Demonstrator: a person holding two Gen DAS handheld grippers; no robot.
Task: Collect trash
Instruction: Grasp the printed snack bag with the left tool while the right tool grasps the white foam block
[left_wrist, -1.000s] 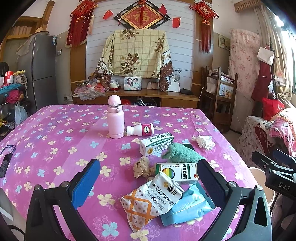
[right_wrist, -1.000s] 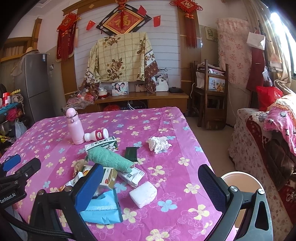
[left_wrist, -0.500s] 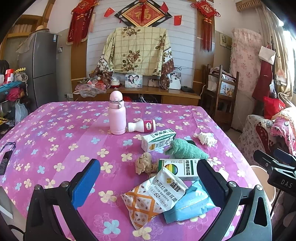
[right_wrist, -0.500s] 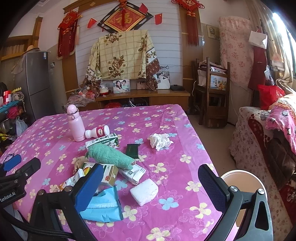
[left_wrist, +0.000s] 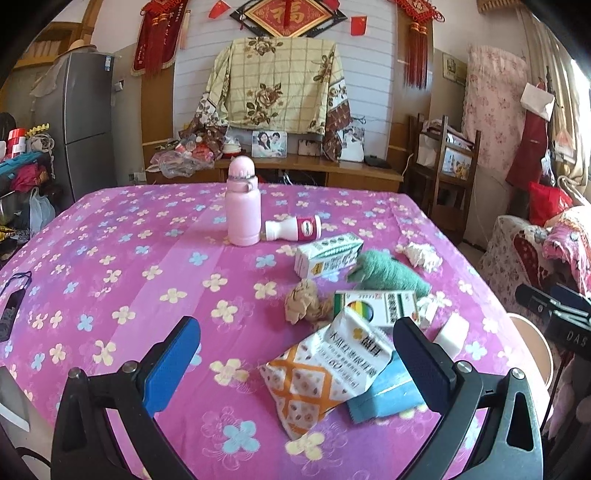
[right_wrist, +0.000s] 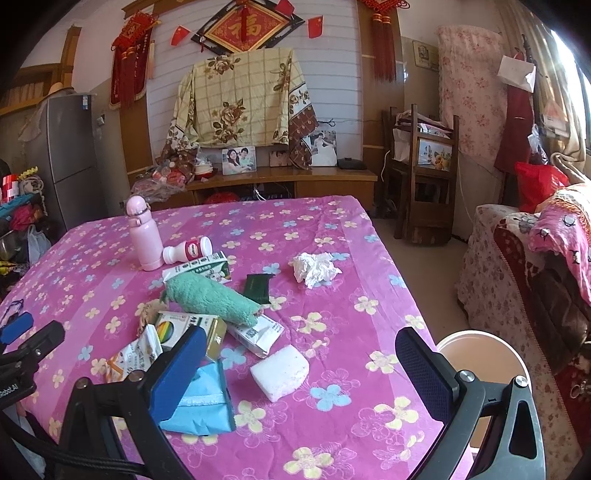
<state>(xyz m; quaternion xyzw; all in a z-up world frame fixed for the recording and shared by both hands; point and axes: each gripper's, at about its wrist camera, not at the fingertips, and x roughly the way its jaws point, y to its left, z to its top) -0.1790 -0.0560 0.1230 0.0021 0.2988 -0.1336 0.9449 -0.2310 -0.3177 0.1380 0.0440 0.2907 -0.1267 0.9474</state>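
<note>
Hovering level above the table (left_wrist: 110, 236), both the left hand-held gripper (left_wrist: 295, 360) and right hand-held gripper (right_wrist: 299, 373) gape wide, empty.

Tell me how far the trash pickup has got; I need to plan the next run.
Nothing looks done: the bin beside the table shows nothing inside. Nothing is in hand either; both the left tongs and right tongs hang open above the table. Left to collect: snack bag, blue pack, crumpled brown paper, white tissue, cartons and white block.
</note>
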